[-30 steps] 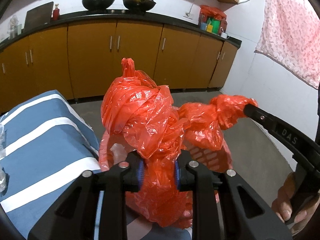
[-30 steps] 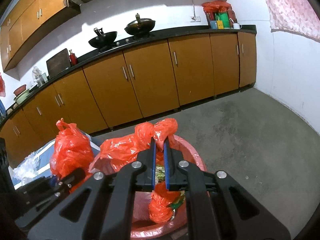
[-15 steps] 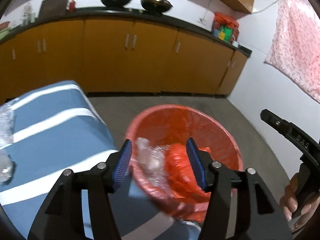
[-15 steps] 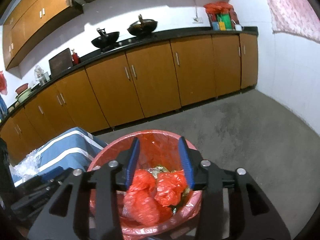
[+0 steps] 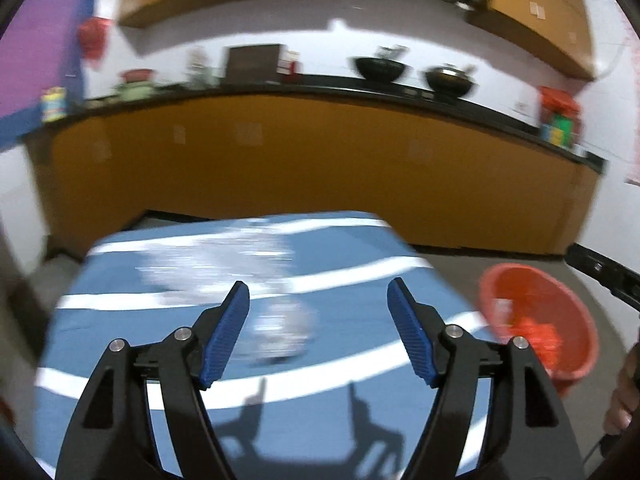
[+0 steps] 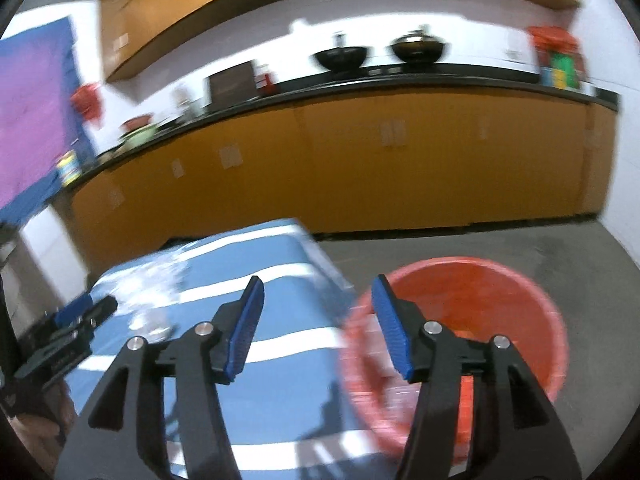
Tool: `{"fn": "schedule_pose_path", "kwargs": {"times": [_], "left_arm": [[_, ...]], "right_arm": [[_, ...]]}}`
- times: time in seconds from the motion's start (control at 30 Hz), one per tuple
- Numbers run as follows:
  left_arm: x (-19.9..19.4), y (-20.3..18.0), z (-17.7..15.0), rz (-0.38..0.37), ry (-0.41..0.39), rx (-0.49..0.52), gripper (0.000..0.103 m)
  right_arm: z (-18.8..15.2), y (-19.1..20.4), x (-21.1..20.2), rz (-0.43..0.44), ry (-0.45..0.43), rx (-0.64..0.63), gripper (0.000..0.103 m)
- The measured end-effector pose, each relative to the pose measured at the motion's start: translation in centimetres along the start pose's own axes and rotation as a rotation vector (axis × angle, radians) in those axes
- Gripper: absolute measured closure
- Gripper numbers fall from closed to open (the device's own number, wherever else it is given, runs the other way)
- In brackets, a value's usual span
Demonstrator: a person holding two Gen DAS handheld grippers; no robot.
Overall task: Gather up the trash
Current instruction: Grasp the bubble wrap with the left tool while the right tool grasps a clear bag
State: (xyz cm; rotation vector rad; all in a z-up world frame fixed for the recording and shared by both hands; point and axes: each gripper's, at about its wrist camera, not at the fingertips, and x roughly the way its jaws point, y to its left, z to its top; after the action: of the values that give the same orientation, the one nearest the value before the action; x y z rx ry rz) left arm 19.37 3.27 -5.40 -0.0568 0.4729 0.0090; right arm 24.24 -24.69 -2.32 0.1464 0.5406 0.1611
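1. Blue ribbed pads line the left gripper; its fingers are spread wide and empty, held level over the striped table and aimed toward the kitchen counter.
2. Just beyond those fingertips, clear plastic trash lies on the blue-and-white cloth. It is badly blurred, so its long axis and which way it points cannot be told.
3. The right gripper is likewise released, with nothing between its fingers; it straddles the table's right edge and the rim of the red bin.
4. The bin sits on the grey floor just beside the table, mouth upward, with red bag material inside.
5. In the right wrist view the left gripper appears at the far left, near the clear plastic.
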Motion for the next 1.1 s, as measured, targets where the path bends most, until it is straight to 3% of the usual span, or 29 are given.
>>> {"fn": "schedule_pose_path", "kwargs": {"times": [0.2, 0.37, 0.47, 0.8, 0.87, 1.0, 1.1], "left_arm": [[-1.6, 8.8, -2.0, 0.199, 0.005, -0.082, 0.023], [-2.0, 14.2, -3.0, 0.287, 0.015, -0.148, 0.02], [-1.5, 16.1, -3.1, 0.309, 0.013, -0.166, 0.02], [2.0, 19.3, -2.4, 0.298, 0.015, -0.193, 0.017], [2.7, 19.5, -2.3, 0.287, 0.02, -0.19, 0.017], [4.0, 19.2, -1.9, 0.246, 0.031, -0.195, 0.013], [5.1, 18.2, -1.2, 0.201, 0.029, -0.177, 0.009]], "right_arm": [[-2.0, 8.5, 3.9, 0.129, 0.095, -0.065, 0.045], [-3.8, 13.8, 6.6, 0.185, 0.169, -0.091, 0.039], [-4.2, 16.0, 8.4, 0.177, 0.193, -0.098, 0.033], [-5.2, 19.8, 14.1, 0.109, 0.265, -0.14, 0.033], [-5.3, 20.0, 14.9, 0.1, 0.281, -0.144, 0.037], [-5.8, 19.8, 16.3, 0.095, 0.335, -0.141, 0.076], [-5.7, 19.2, 15.9, 0.093, 0.322, -0.129, 0.082]]}}
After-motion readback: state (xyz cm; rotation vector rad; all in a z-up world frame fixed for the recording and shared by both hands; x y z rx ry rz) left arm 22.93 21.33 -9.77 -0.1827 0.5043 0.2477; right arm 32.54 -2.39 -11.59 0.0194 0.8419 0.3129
